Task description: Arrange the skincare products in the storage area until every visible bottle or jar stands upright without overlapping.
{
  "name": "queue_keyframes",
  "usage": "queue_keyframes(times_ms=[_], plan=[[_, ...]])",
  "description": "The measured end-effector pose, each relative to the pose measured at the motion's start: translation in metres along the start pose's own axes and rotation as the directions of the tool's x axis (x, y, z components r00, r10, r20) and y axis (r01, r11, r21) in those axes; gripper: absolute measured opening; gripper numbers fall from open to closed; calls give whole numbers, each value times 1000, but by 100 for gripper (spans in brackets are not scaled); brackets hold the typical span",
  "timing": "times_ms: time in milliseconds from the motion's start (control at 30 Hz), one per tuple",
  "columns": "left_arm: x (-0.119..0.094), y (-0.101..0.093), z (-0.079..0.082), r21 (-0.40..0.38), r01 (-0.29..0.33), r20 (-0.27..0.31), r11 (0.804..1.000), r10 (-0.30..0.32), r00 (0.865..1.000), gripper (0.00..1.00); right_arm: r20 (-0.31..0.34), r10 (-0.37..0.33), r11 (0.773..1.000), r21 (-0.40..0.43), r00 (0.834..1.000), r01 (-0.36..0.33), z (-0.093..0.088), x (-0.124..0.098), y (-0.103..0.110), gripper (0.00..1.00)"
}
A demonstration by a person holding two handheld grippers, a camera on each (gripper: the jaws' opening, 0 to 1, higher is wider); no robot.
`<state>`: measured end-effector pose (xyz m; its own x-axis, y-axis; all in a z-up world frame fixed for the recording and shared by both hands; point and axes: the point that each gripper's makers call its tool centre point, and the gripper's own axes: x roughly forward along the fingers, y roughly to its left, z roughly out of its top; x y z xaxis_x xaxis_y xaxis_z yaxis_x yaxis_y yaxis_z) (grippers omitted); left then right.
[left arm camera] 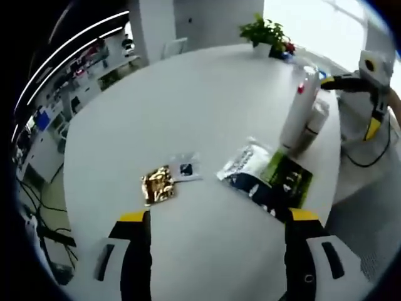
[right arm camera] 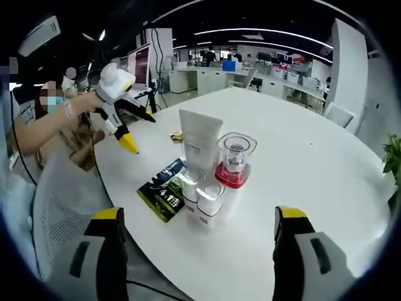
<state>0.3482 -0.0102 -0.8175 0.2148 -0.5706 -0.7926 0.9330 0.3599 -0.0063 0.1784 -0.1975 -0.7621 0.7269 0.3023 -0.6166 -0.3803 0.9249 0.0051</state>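
Upright at the right side of the round white table point(left arm camera: 207, 106) are a tall white bottle point(left arm camera: 299, 106) with a red part and a shorter white bottle point(left arm camera: 316, 122). From the right gripper view this cluster is a white tube point(right arm camera: 199, 144), a clear-capped bottle on a red base point(right arm camera: 235, 160) and two small white jars point(right arm camera: 191, 184) point(right arm camera: 210, 202), all upright and close together. A gold foil sachet point(left arm camera: 158, 185) and a small white sachet point(left arm camera: 186, 168) lie flat. My left gripper point(left arm camera: 219, 216) is open over the table. My right gripper point(right arm camera: 199, 214) is open, just short of the jars.
A blue-white packet point(left arm camera: 241, 166) and a green-black packet point(right arm camera: 164, 188) lie flat beside the bottles. A potted plant point(left arm camera: 266, 31) stands at the table's far edge. A person's hand holds the left gripper point(right arm camera: 139, 132) near the table edge. Office desks lie beyond.
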Motion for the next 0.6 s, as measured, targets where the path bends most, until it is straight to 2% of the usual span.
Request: queue_keyframes(times_ms=[167,333,400,467,567,600], plan=[[19,12,-3,3,12,-47,1000,-12,999,76,-6,2,1000,8,1000,-1,-2,1,-2,99],[32,30,3,45,2,-41,999,0,999,69,-13,0,1000,7,1000,1,-2,2,-6,99],[36,39,3,71,-2,-51,997,6,999,65,-14,-2,1000,5,1000,2,-2,3,-7,99],[39,51,-1,113,-11,-88,994,21,996,61,-17,0,1000,1,1000,0,-2,3,-7,99],[46,67,3,188,-21,-74,982,36,997,59,-23,10,1000,-2,1000,-10,-2,4,-4,99],[49,72,1,215,-15,-90,976,35,995,58,-25,12,1000,-2,1000,-12,-3,5,-3,99]])
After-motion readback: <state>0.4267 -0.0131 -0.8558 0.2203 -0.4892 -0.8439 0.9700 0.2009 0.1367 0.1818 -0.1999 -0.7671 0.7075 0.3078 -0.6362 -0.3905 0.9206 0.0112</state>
